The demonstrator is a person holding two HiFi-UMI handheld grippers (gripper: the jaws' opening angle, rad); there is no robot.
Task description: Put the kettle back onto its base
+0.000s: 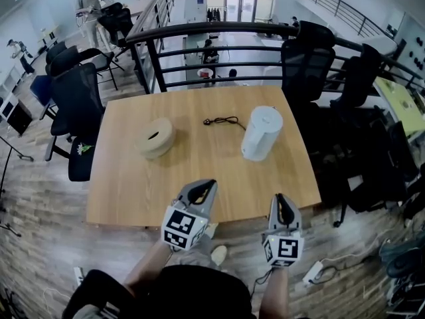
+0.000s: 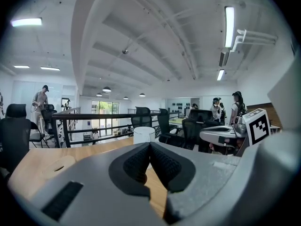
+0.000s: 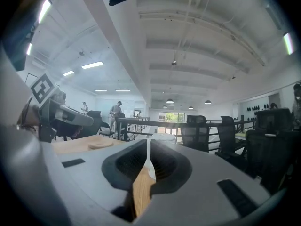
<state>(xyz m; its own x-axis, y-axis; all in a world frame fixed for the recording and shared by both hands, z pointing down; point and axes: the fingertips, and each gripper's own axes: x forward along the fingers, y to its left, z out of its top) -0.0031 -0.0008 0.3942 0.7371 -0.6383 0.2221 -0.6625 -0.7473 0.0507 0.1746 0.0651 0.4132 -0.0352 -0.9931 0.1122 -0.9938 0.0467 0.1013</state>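
Observation:
The white kettle [image 1: 261,133] stands upright on the right half of the wooden table [image 1: 133,191]. Its round beige base [image 1: 155,138] lies apart from it on the left half. Both grippers hover at the table's near edge, pointing toward the far side. My left gripper [image 1: 207,185] is shut with nothing in it; in the left gripper view its pads [image 2: 141,161] meet at the tips, with the kettle [image 2: 144,134] straight beyond and the base [image 2: 59,166] at left. My right gripper [image 1: 280,198] shows only a thin slit between its pads [image 3: 160,161] and holds nothing; the kettle [image 3: 164,136] is ahead and the base [image 3: 100,144] at left.
A black cord with a plug [image 1: 222,121] lies on the table between the base and the kettle, toward the far edge. A black railing [image 1: 219,32] runs behind the table. Black office chairs stand at the left [image 1: 80,98] and the right [image 1: 305,58].

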